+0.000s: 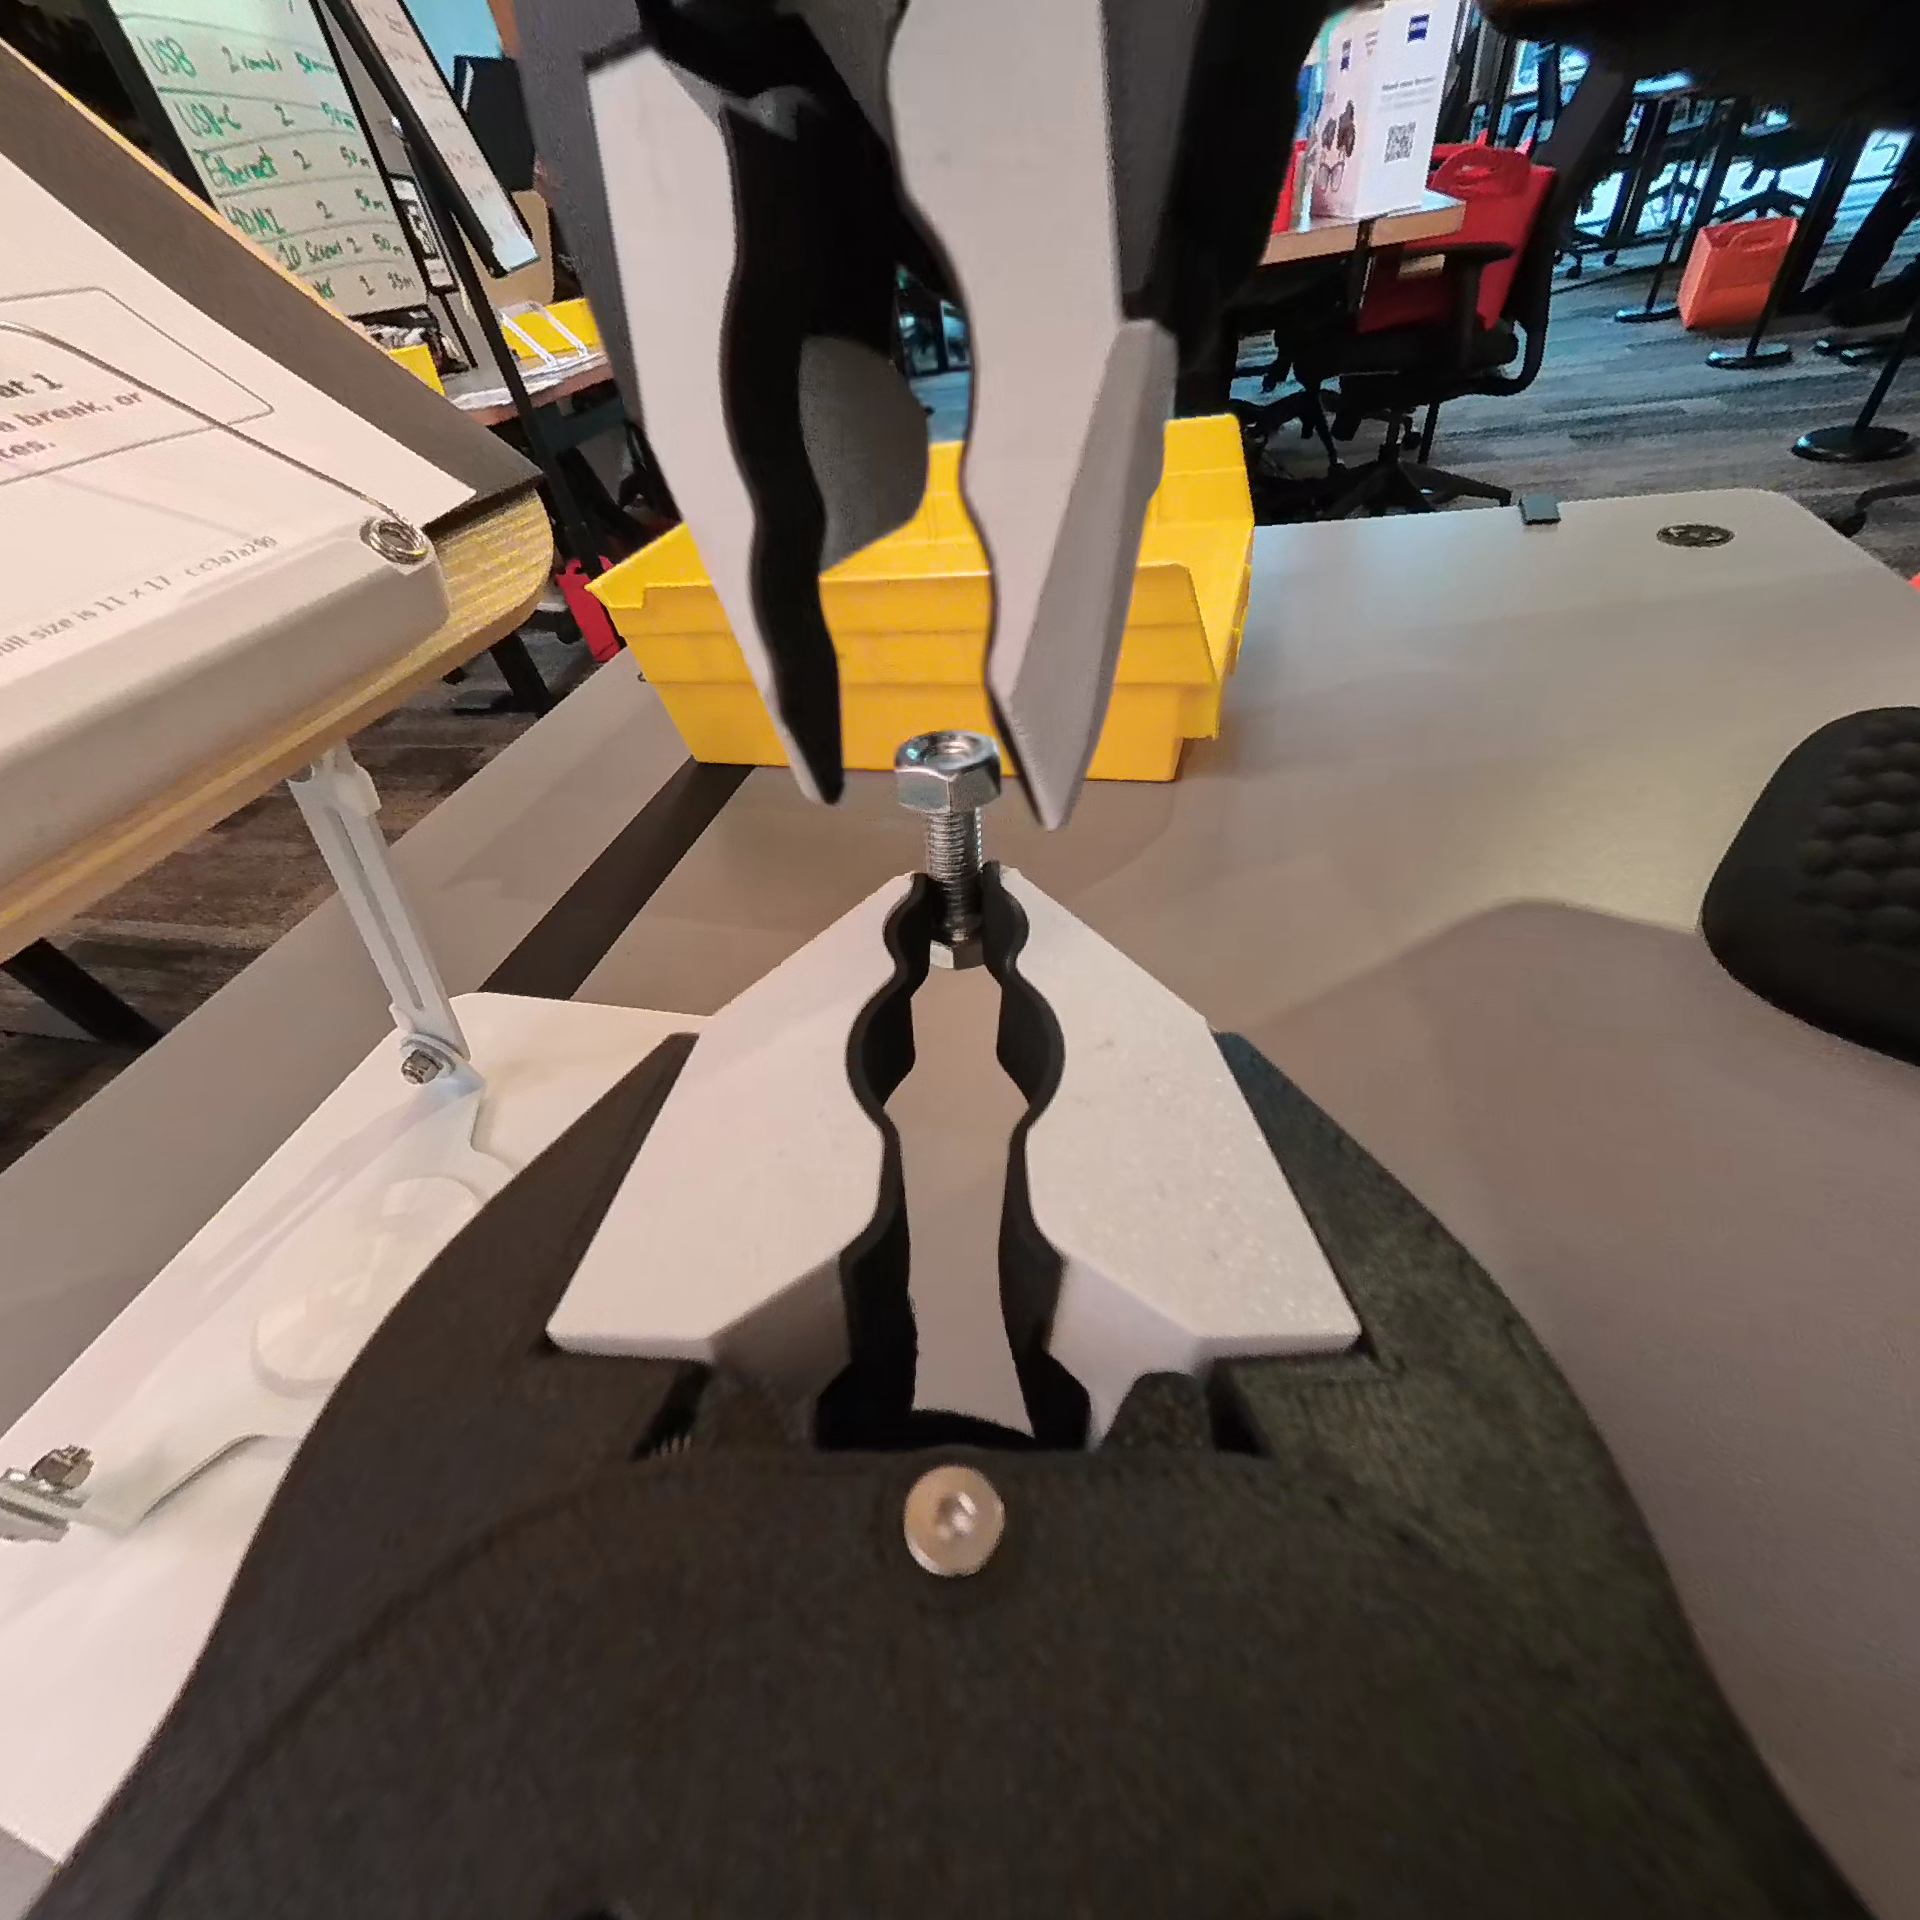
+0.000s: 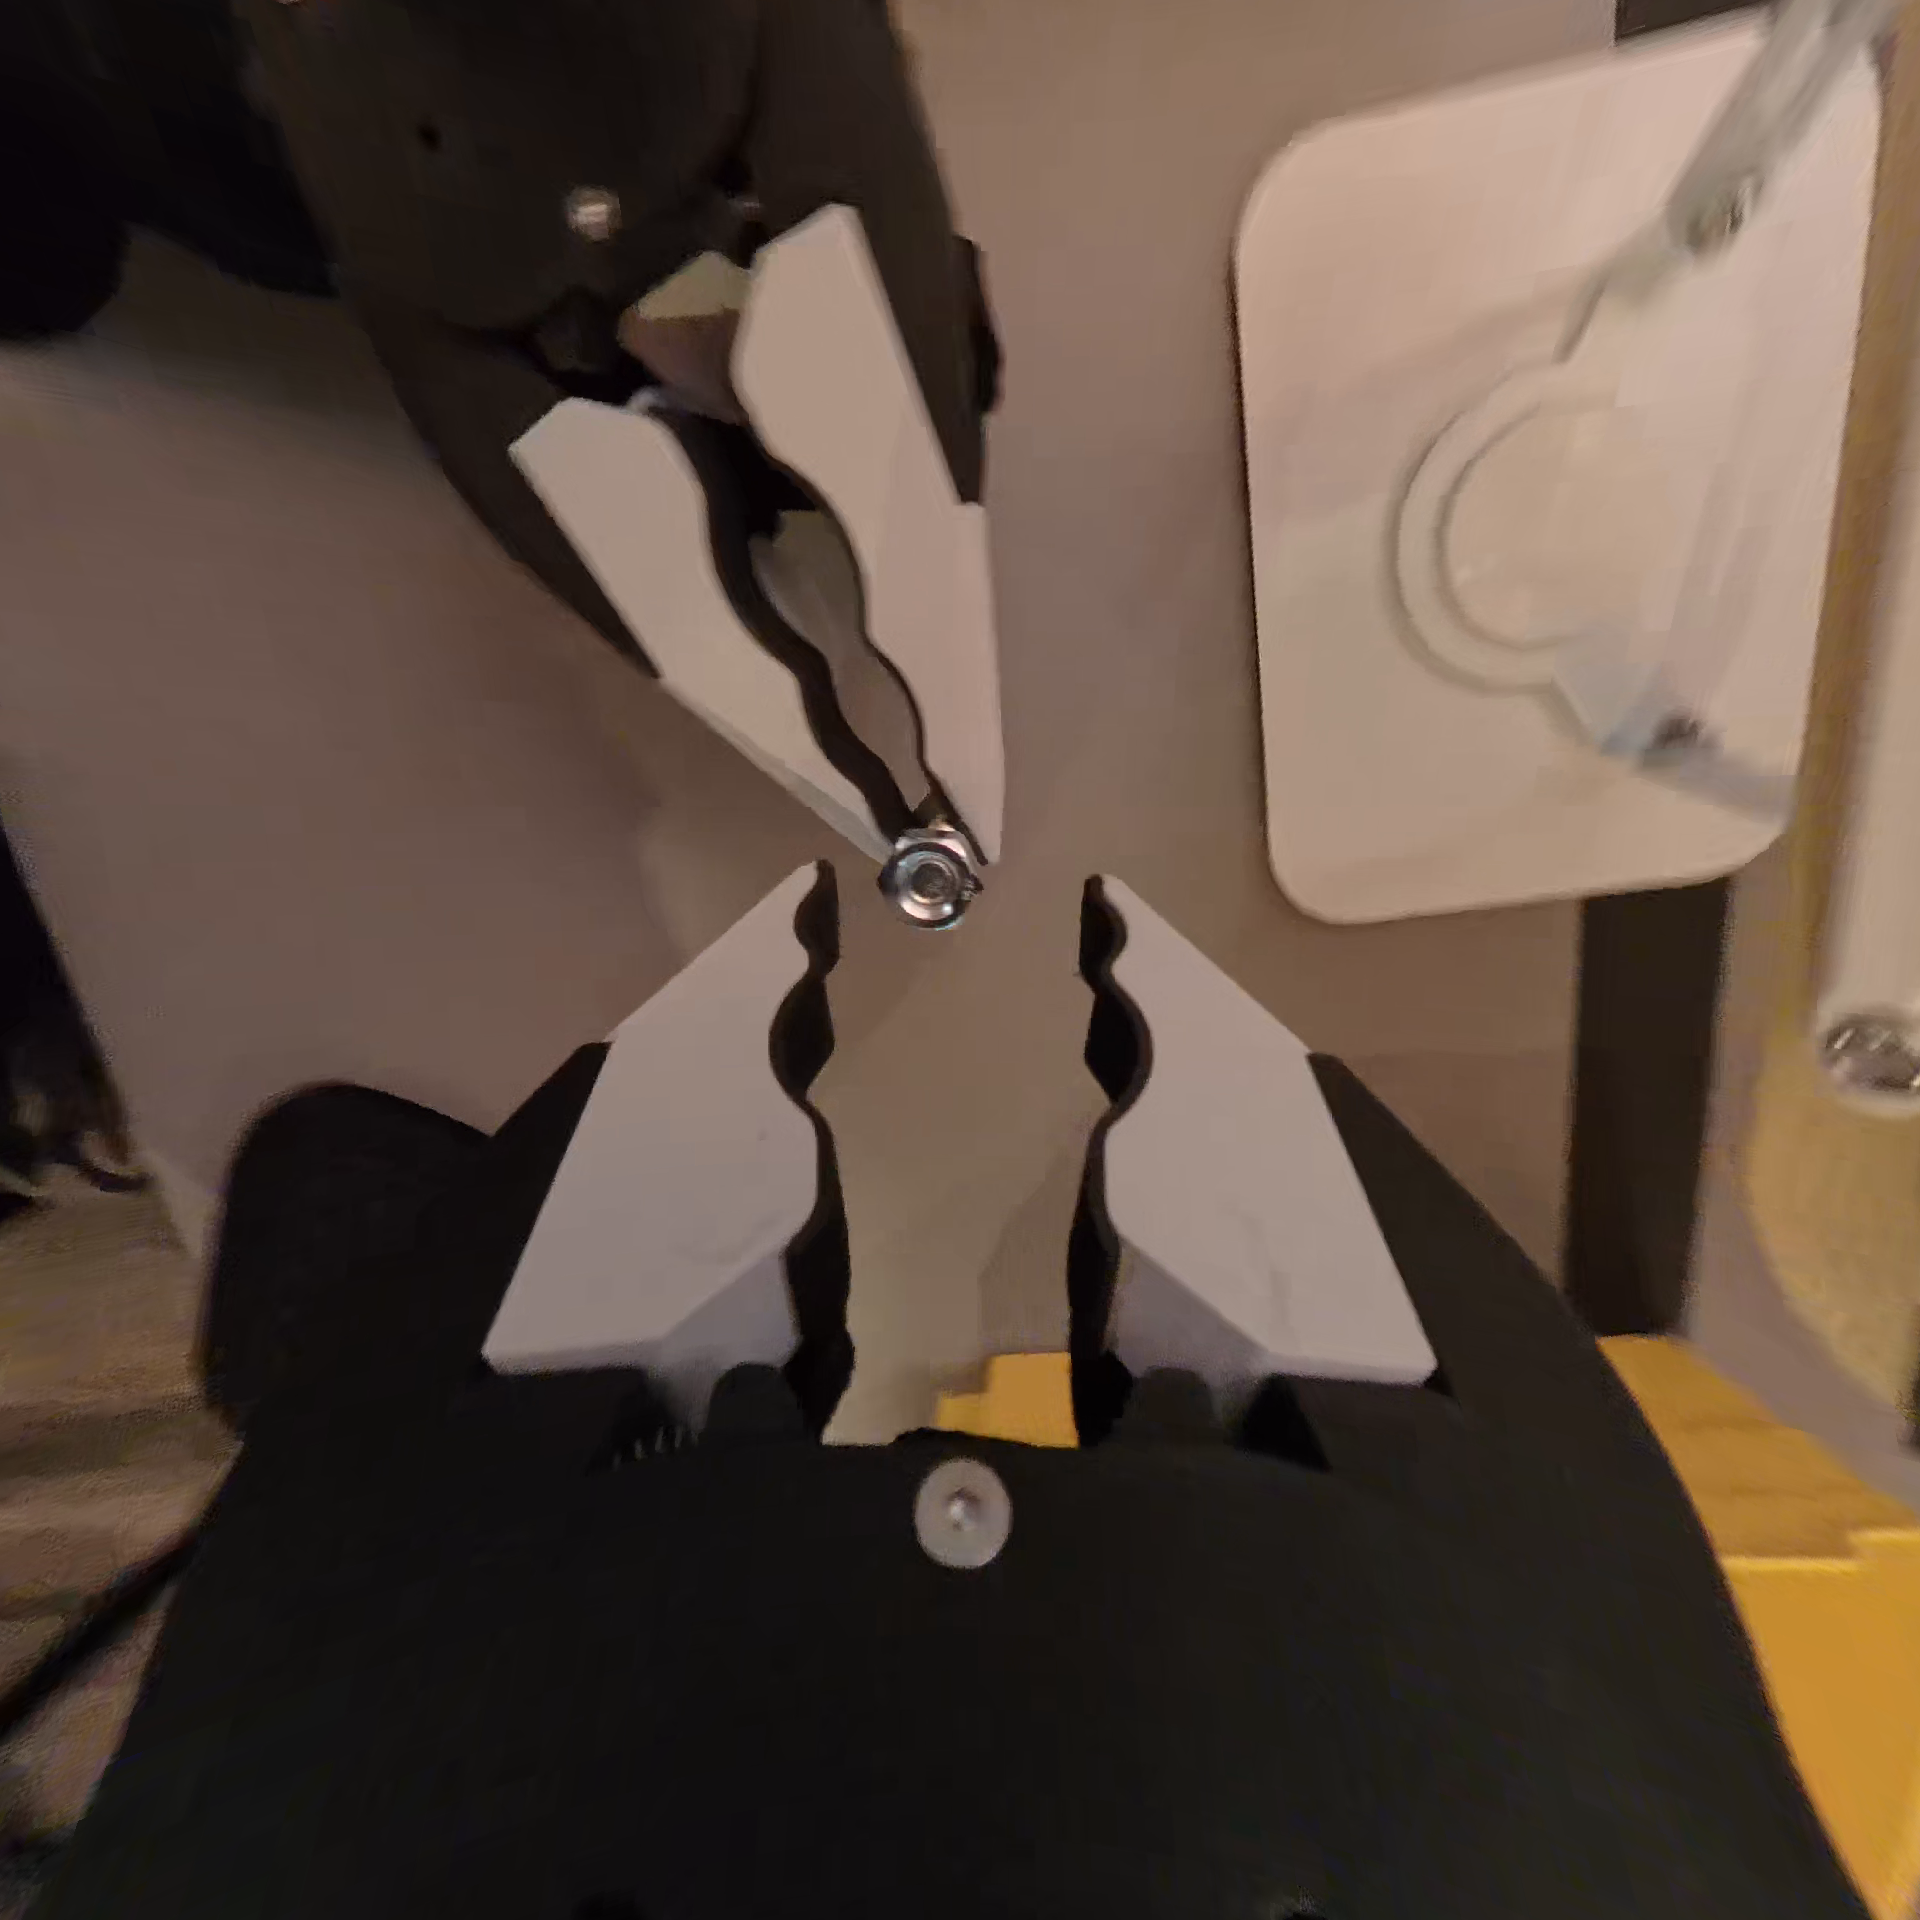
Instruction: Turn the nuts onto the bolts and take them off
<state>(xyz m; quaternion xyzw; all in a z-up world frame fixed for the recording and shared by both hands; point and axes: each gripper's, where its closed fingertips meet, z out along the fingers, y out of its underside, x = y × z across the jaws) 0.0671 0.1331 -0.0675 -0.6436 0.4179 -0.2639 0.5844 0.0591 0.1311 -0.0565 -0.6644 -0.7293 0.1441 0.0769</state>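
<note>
Left tool (image 1: 951, 914) clamps the bolt (image 1: 948, 873) upright at centre frame, nut (image 1: 947, 774) at its top; right tool (image 1: 940, 810) straddles it, spread. An off-centre closing could tilt the bolt.

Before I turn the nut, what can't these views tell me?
- Left wrist view: the bolt head is hidden between the left tool fingers.
- Right wrist view: blur and the end-on angle hide the nut thread engagement.
- Yellow bin: contents screened by the right tool.
</note>
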